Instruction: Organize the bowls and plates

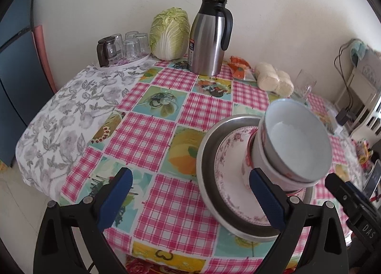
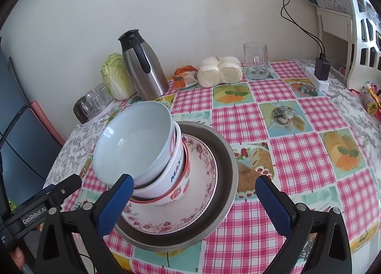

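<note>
A stack of dishes stands near the table's front edge. At the bottom is a steel plate [image 1: 207,155] [image 2: 226,169], on it a white plate with pink flowers [image 1: 226,155] [image 2: 202,178], then nested bowls topped by a plain white bowl [image 1: 297,140] [image 2: 133,140] that leans. My left gripper [image 1: 190,178] is open to the left of the stack, its right finger beside the bowls. My right gripper [image 2: 194,184] is open around the stack's front, with nothing pressed by its blue pads [image 2: 116,202].
At the back by the wall stand a steel thermos jug [image 1: 209,38] [image 2: 145,67], a cabbage [image 1: 170,33], a tray of glasses [image 1: 123,47], buns [image 2: 220,71] and a glass mug [image 2: 256,62]. A power strip with a charger [image 2: 320,74] lies at the far right.
</note>
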A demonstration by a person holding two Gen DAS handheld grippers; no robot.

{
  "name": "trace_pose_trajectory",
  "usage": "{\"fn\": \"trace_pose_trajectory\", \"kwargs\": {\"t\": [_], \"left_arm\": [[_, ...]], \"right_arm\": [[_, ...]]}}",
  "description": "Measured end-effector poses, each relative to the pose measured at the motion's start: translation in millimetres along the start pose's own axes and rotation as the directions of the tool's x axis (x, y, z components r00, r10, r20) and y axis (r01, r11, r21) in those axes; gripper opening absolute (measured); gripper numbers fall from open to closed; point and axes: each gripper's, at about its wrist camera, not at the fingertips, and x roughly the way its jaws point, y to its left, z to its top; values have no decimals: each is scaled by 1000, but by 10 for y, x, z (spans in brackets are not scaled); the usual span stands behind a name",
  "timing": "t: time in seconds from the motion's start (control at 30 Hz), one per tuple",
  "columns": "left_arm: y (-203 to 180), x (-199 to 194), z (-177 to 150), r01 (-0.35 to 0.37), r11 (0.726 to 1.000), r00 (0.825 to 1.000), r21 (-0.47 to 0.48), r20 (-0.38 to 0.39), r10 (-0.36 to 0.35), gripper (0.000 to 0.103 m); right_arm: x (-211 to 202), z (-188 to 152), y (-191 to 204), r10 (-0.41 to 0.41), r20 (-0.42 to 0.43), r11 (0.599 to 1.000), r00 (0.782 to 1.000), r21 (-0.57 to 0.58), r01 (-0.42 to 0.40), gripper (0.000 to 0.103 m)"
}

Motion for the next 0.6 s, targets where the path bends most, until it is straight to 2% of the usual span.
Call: {"fn": "trace_pose_trajectory", "kwargs": {"t": [0.23, 0.43, 0.6], "left_arm": [[-53, 56, -114, 24, 998, 999, 56, -34, -22, 99], [-100, 128, -173, -48, 993, 997, 105, -53, 54, 99], [-126, 186, -220, -63, 989, 994, 137, -76, 73, 98]], "right_arm": [[17, -96, -3, -20, -23, 1000, 1000, -18, 20, 103], [53, -173, -28, -36, -52, 999, 998, -28, 34, 103], [76, -227, -72, -58, -68, 998, 996, -25, 56, 103]]}}
